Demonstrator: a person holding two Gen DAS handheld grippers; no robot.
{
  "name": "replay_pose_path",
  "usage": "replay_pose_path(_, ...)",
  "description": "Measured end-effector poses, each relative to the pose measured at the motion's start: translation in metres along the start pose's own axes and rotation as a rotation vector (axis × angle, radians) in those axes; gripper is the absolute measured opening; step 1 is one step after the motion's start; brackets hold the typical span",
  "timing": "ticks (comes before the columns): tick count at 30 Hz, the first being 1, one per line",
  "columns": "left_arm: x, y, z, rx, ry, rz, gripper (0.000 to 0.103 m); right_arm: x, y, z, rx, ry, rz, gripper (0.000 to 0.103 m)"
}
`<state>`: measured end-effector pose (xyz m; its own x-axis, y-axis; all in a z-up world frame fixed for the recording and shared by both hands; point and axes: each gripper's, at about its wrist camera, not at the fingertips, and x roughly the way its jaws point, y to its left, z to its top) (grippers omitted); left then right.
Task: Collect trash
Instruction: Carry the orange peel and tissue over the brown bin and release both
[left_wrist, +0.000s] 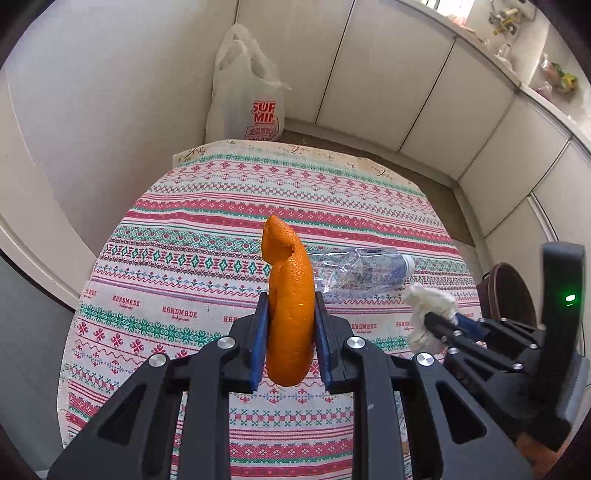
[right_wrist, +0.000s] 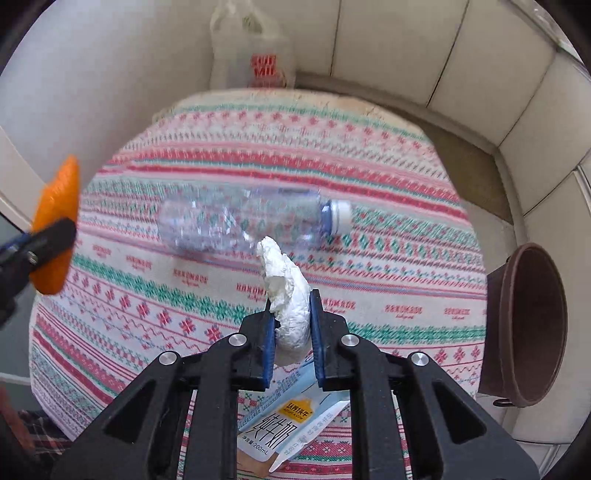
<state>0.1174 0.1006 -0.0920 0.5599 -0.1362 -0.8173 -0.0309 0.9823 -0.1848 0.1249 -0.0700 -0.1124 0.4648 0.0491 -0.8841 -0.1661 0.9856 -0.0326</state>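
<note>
Trash is already in both claws: the left claw (left_wrist: 290, 328) is clamped on a curl of orange peel (left_wrist: 290, 295), the right claw (right_wrist: 291, 321) on a crumpled tissue (right_wrist: 288, 295), both lifted above the tabletop (left_wrist: 184, 258). A crushed plastic bottle (right_wrist: 243, 221) and a milk carton (right_wrist: 284, 424) lie uncollected. Next, I judge, each load goes to the brown bin (right_wrist: 532, 332) beside the tabletop's right edge.
</note>
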Motion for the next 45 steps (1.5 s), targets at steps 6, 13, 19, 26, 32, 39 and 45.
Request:
replay_pose_path(6,-0.019,-0.017,0.002,0.015,-0.086,-0.006,0.023,-0.042,-0.02,0.007,0.047,-0.174,-0.06,0.015)
replay_pose_path(13,-0.048,-0.044,0.008,0.034,-0.23,-0.018,0.023,-0.082,-0.04,0.004,0.102,-0.378,-0.18,0.015)
replay_pose_path(19,-0.058,-0.078,0.012,0.042,-0.305,-0.069,0.023,-0.115,-0.066,-0.003,0.179,-0.541,-0.274,0.016)
replay_pose_path(26,-0.054,-0.134,0.013,0.087,-0.326,-0.136,0.024,-0.132,-0.114,-0.012,0.276,-0.606,-0.354,0.016)
replay_pose_path(32,-0.048,-0.182,0.012,0.116,-0.319,-0.203,0.024,-0.137,-0.158,-0.022,0.356,-0.615,-0.419,0.017)
replay_pose_path(39,-0.04,-0.231,0.01,0.157,-0.306,-0.264,0.025,-0.139,-0.205,-0.041,0.434,-0.595,-0.5,0.017)
replay_pose_path(45,-0.028,-0.276,0.001,0.211,-0.275,-0.308,0.026,-0.14,-0.243,-0.06,0.496,-0.575,-0.552,0.017)
